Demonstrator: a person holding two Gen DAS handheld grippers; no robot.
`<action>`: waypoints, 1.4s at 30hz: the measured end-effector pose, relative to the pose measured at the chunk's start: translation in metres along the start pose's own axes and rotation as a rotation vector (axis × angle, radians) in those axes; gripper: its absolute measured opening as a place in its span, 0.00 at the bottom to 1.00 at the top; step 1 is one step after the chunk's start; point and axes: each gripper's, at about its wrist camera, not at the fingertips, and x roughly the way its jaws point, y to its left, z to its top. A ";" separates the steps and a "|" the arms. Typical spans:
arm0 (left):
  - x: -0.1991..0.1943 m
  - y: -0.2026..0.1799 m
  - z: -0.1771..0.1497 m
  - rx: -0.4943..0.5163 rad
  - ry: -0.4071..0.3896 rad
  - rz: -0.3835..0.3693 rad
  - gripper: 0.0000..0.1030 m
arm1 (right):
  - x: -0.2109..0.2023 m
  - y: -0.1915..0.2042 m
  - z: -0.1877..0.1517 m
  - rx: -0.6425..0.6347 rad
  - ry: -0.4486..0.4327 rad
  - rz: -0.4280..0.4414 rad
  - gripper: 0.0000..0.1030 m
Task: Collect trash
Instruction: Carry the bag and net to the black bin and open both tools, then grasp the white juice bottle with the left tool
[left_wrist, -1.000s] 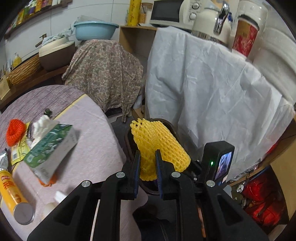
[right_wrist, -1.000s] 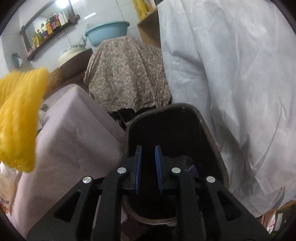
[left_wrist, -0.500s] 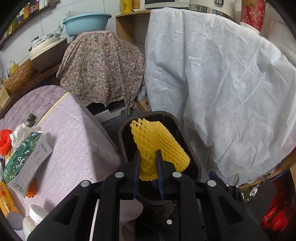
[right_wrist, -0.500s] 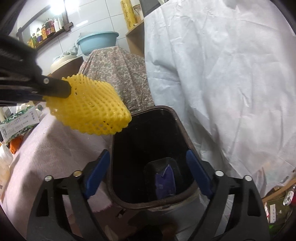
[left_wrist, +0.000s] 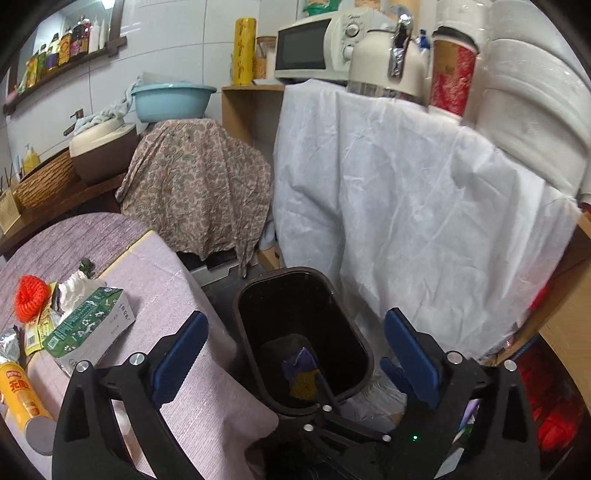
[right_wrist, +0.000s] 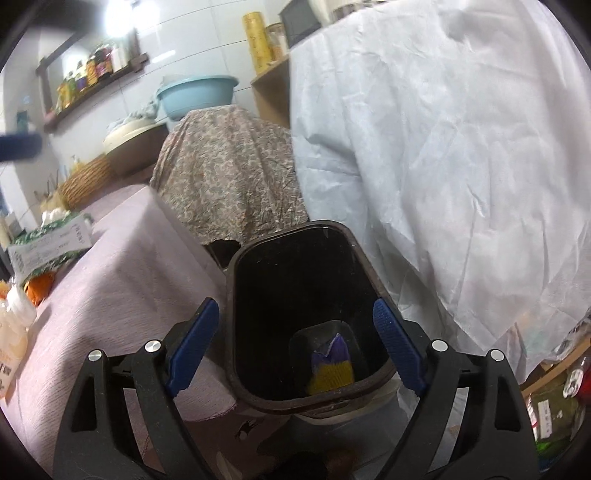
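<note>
A dark brown trash bin (left_wrist: 258, 291) stands on the floor beside the table; it also shows in the right wrist view (right_wrist: 332, 230). The yellow foam net (left_wrist: 303, 384) lies at its bottom next to a purple scrap (left_wrist: 300, 360); both show in the right wrist view too, the net (right_wrist: 332, 373) and the scrap (right_wrist: 334, 349). My left gripper (left_wrist: 295, 363) is open and empty above the bin. My right gripper (right_wrist: 295, 347) is open and empty above the bin. On the table lie a green-and-white carton (left_wrist: 88, 325), a red net (left_wrist: 31, 299), crumpled tissue (left_wrist: 75, 290) and a yellow can (left_wrist: 22, 398).
The table has a mauve cloth (left_wrist: 192, 369). A white sheet (left_wrist: 406, 206) drapes a shelf right of the bin. A patterned cloth (left_wrist: 195, 192) covers something behind it. A microwave (left_wrist: 314, 48), a kettle (left_wrist: 388, 62) and a blue basin (left_wrist: 171, 101) stand higher up.
My left gripper has opened and let go of the yellow foam net, which has dropped to the bottom of the bin. My right gripper opened earlier and stays open.
</note>
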 end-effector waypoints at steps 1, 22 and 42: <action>-0.005 0.000 -0.001 0.012 -0.006 0.007 0.93 | -0.001 0.003 0.001 -0.011 -0.002 0.001 0.82; -0.137 0.132 -0.068 -0.078 -0.085 0.053 0.95 | -0.044 0.032 0.019 -0.065 -0.017 0.027 0.87; -0.049 0.160 -0.100 0.140 0.284 0.055 0.90 | -0.071 0.084 0.027 -0.099 0.002 0.175 0.93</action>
